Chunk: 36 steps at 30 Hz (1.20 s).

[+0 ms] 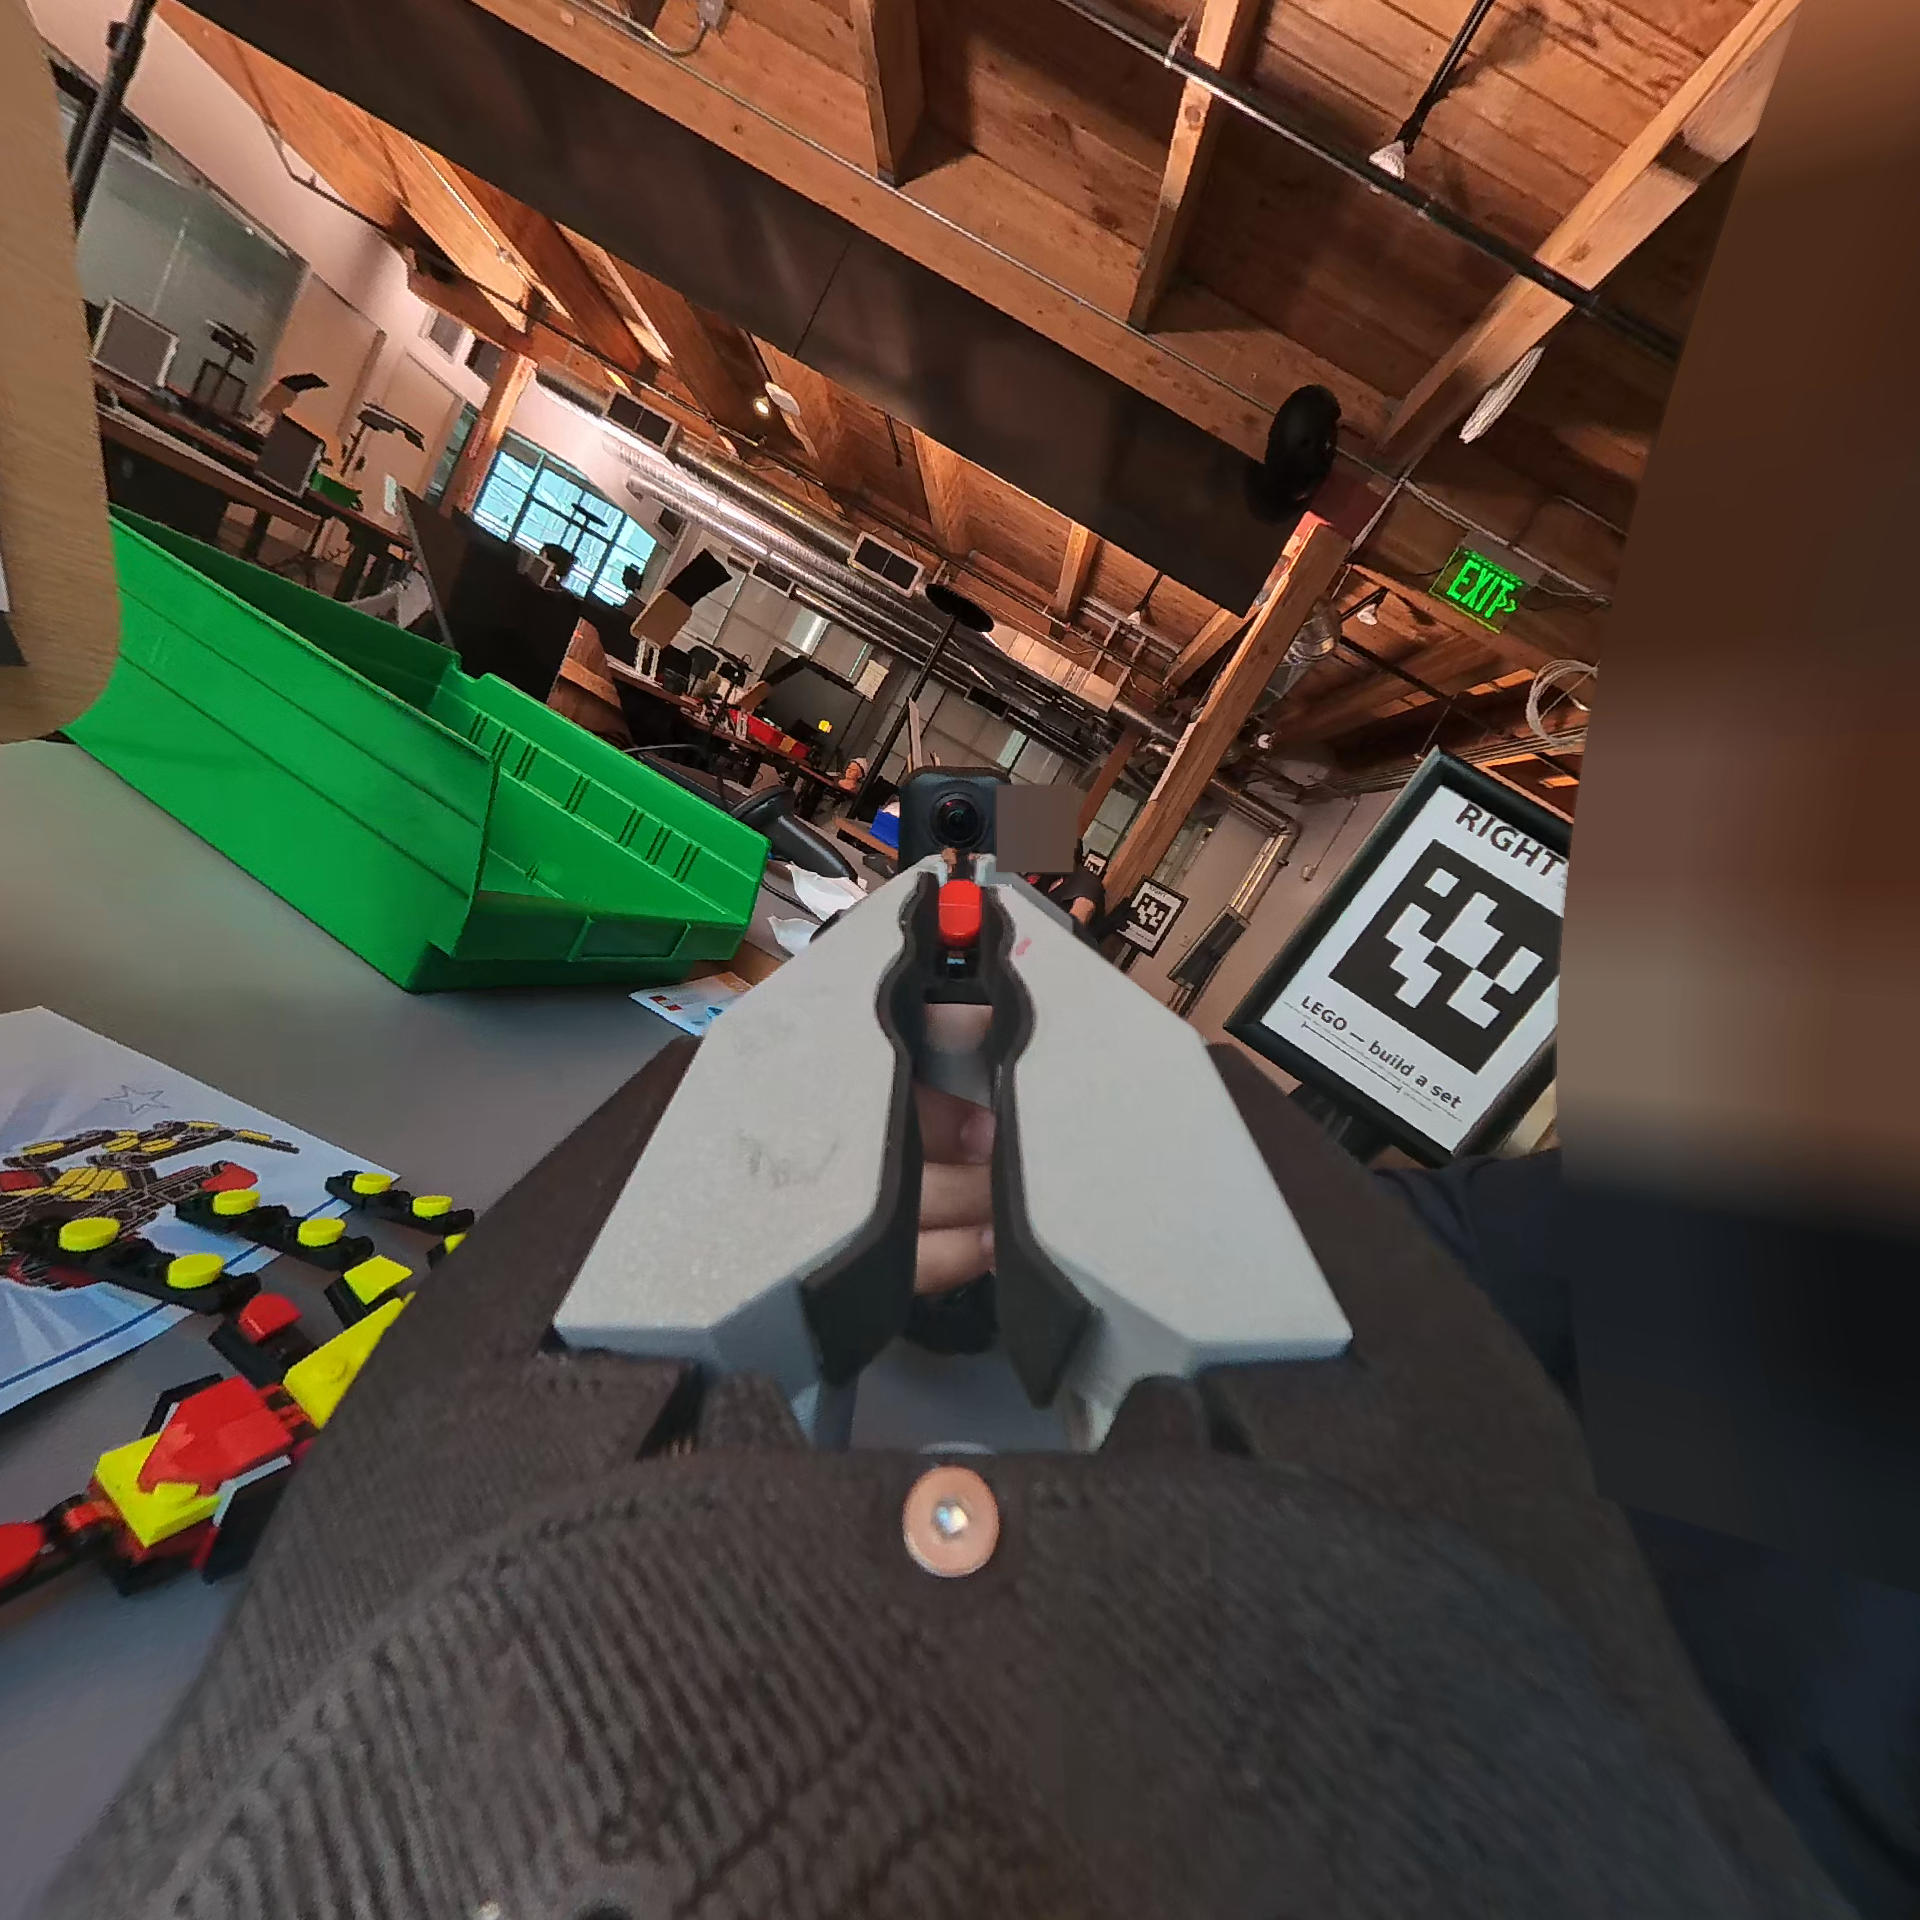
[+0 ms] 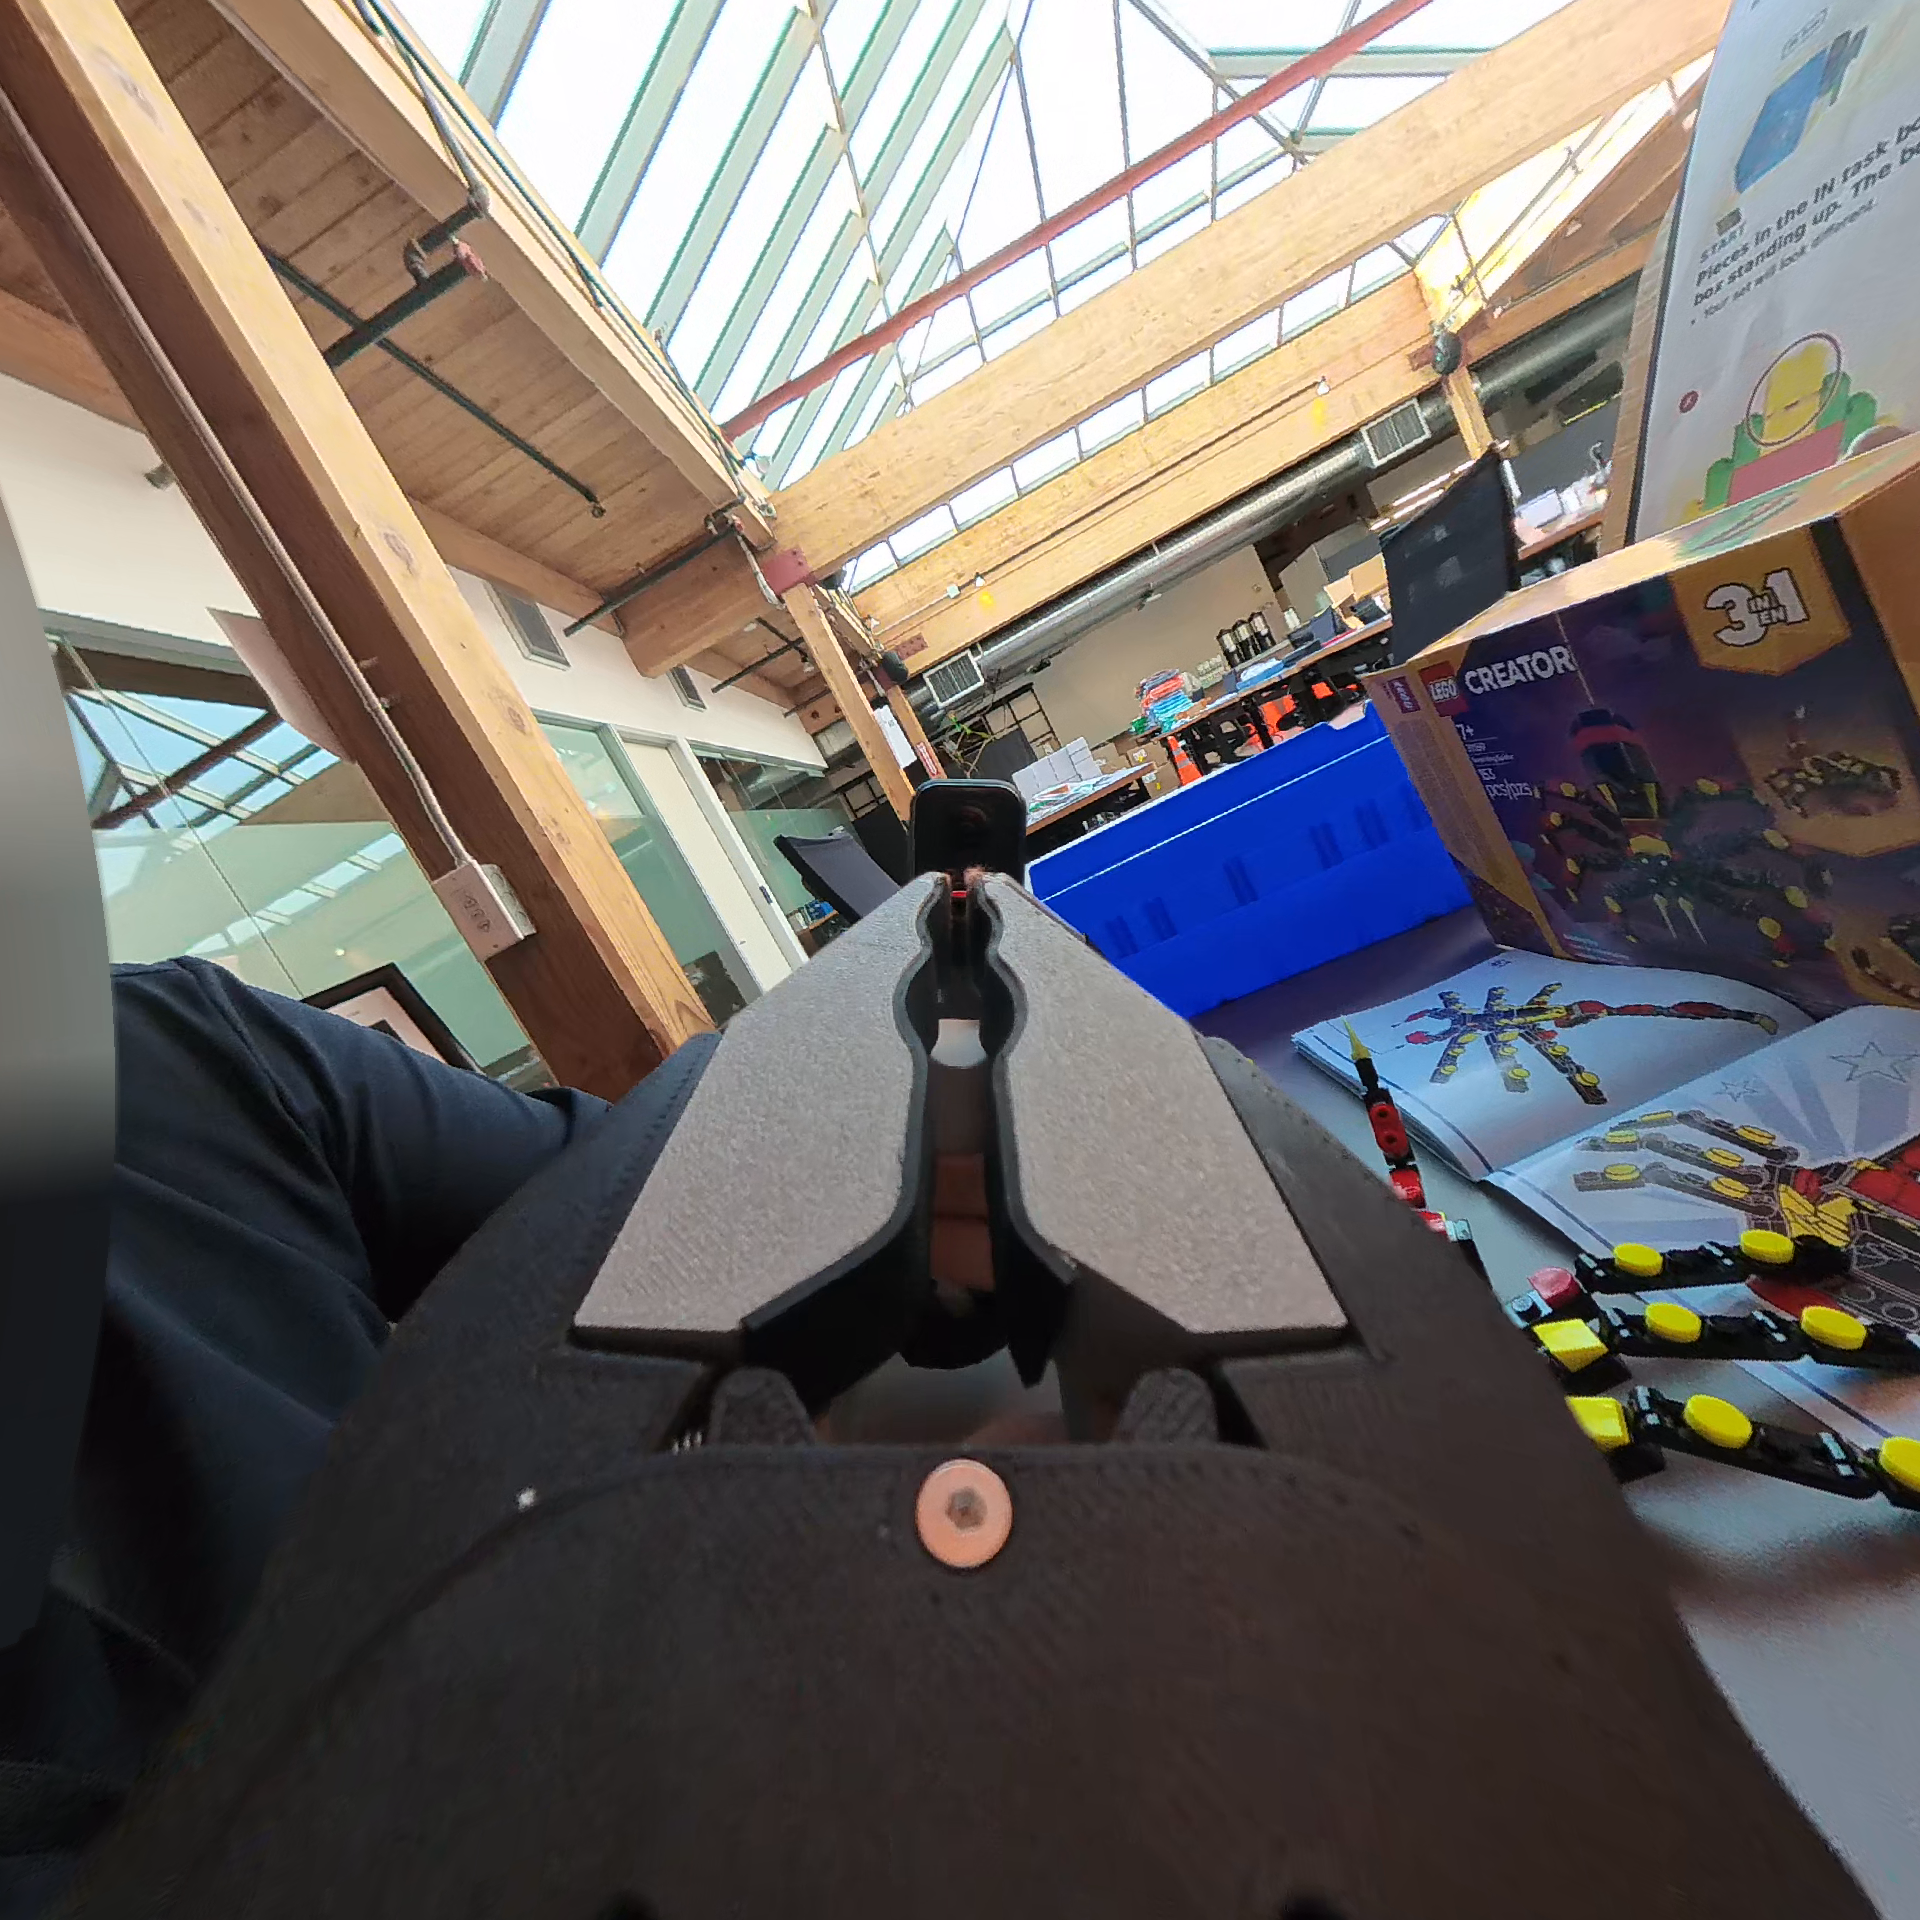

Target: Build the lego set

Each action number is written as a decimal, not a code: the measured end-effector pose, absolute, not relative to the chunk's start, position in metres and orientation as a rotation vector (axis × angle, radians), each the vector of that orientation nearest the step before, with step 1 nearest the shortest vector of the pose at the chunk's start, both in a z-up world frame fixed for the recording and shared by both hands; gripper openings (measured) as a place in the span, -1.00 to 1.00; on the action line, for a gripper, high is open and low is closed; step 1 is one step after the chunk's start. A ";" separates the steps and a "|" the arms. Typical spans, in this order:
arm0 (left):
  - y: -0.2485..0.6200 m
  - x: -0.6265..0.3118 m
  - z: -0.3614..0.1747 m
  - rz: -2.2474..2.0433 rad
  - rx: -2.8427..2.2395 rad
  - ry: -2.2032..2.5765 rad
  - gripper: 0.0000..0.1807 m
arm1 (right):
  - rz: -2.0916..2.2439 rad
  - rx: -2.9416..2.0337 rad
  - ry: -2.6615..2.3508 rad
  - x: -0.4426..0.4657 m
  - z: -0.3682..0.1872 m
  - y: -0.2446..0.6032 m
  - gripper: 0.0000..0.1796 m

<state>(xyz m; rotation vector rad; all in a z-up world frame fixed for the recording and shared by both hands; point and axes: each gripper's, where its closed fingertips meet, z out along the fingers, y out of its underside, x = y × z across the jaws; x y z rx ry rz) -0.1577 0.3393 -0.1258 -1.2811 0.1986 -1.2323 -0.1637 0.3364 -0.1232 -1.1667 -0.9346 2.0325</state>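
My left gripper (image 1: 958, 920) is raised off the table and shut on a small red lego piece (image 1: 958, 912) with a black part under it. My right gripper (image 2: 961, 883) faces it tip to tip, jaws closed, with a thin sliver of red and black lego (image 2: 948, 885) showing at its tips. Each view shows the other gripper's camera just beyond the tips. Black lego legs with yellow round studs (image 1: 270, 1236) lie on the table at the left, and also show in the right wrist view (image 2: 1714, 1330). A partly built red and yellow body (image 1: 197, 1455) lies near them.
An open instruction booklet (image 1: 94, 1195) lies under the legs, also seen in the right wrist view (image 2: 1538, 1049). A green bin (image 1: 416, 790), a blue bin (image 2: 1247, 862), the lego box (image 2: 1662, 790) and a framed marker sign (image 1: 1434, 956) stand around the grey table (image 1: 208, 935). Only a small space, under 4 cm, lies between the two pairs of fingers.
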 end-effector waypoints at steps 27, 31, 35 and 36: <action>0.338 -0.145 -0.133 -1.439 -1.343 0.241 -0.95 | 2.101 -1.149 -0.968 -0.157 -0.123 0.337 -1.00; 0.337 -0.145 -0.134 -1.455 -1.349 0.247 -0.94 | 2.096 -1.142 -0.969 -0.156 -0.122 0.339 -1.00; 0.337 -0.144 -0.136 -1.430 -1.367 0.262 -0.95 | 2.093 -1.133 -0.953 -0.151 -0.118 0.344 -1.00; 0.337 -0.143 -0.137 -1.424 -1.371 0.267 -0.96 | 2.090 -1.132 -0.957 -0.151 -0.118 0.344 -1.00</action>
